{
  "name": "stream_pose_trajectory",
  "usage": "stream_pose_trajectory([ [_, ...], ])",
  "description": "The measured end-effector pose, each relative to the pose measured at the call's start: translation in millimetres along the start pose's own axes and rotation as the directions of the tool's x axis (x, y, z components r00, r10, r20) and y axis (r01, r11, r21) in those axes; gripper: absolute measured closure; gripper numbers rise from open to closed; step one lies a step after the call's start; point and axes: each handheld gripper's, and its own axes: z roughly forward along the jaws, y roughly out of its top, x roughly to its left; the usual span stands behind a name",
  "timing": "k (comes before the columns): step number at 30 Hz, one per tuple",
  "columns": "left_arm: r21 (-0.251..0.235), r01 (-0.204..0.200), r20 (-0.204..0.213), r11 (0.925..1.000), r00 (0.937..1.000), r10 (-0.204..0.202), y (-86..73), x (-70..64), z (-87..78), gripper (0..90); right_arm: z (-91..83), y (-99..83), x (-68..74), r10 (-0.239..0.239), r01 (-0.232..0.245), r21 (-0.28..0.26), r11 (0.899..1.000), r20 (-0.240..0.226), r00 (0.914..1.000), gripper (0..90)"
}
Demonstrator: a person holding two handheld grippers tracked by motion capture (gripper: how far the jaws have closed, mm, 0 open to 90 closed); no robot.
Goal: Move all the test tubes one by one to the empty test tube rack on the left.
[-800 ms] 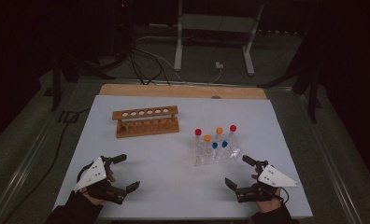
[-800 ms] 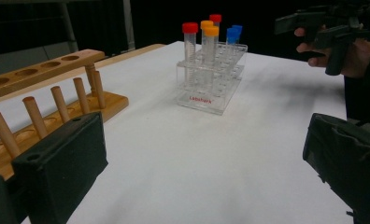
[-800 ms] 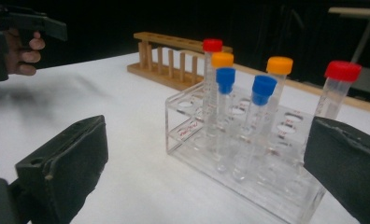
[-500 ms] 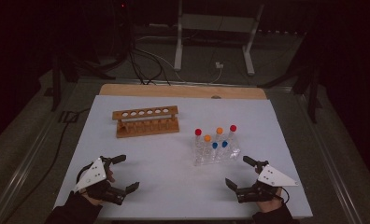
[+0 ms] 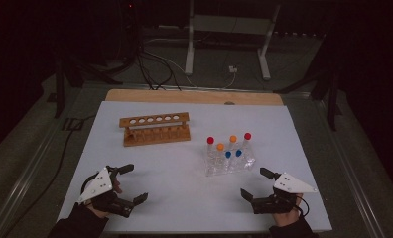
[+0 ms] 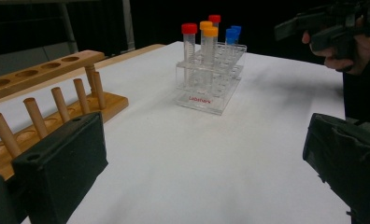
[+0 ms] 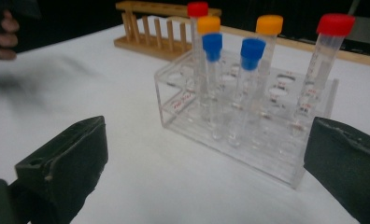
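A clear plastic rack point(image 5: 230, 164) point(image 6: 210, 77) point(image 7: 248, 126) stands right of centre on the white table, holding several capped tubes: red point(image 5: 210, 141), orange point(image 5: 232, 139) and blue point(image 5: 228, 154). A wooden tube rack point(image 5: 155, 128) point(image 6: 43, 107) point(image 7: 157, 28) with empty holes lies farther back on the left. My left gripper point(image 5: 133, 184) point(image 6: 202, 158) is open near the front left edge, nothing between its jaws. My right gripper point(image 5: 255, 184) point(image 7: 206, 168) is open near the front right, its jaws facing the clear rack. The right gripper point(image 6: 328, 28) also appears far off in the left gripper view.
A wooden board point(image 5: 194, 96) borders the far edge of the white table point(image 5: 184, 188). Beyond it are cables and a metal stand point(image 5: 227, 29) on a dark floor. A hand point(image 7: 3, 35) shows at the top left of the right gripper view.
Both grippers have shifted only slightly near the front edge. The racks and tubes have not moved.
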Motion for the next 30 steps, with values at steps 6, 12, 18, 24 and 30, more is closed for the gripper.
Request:
stream_pose_trajectory([
  [6,0.002,-0.002,0.0,1.0,1.0,0.002,0.0,-0.3,0.4,0.5,-3.5,11.9,2.6,0.005,-0.005,-0.009,1.0,0.026,0.9996,0.0],
  [12,0.001,-0.002,0.0,1.0,1.0,0.002,0.0,0.0,0.6,0.5,-3.4,26.8,0.6,0.001,0.0,-0.03,1.0,0.05,0.9987,0.0],
  [18,-0.001,0.002,0.001,1.0,1.0,-0.002,0.1,0.0,0.3,0.5,-2.8,45.0,-3.1,0.003,0.003,-0.067,0.998,0.099,0.9951,0.0],
  [24,-0.002,0.005,0.003,1.0,1.0,-0.005,0.2,0.1,0.1,0.5,6.1,58.9,-7.0,0.019,-0.01,-0.089,0.996,0.103,0.9945,0.0],
  [30,-0.01,0.011,0.004,0.9999,0.9999,-0.011,0.4,0.6,-0.4,0.5,18.6,66.1,-6.5,0.025,-0.015,-0.064,0.998,0.153,0.9879,0.0],
])
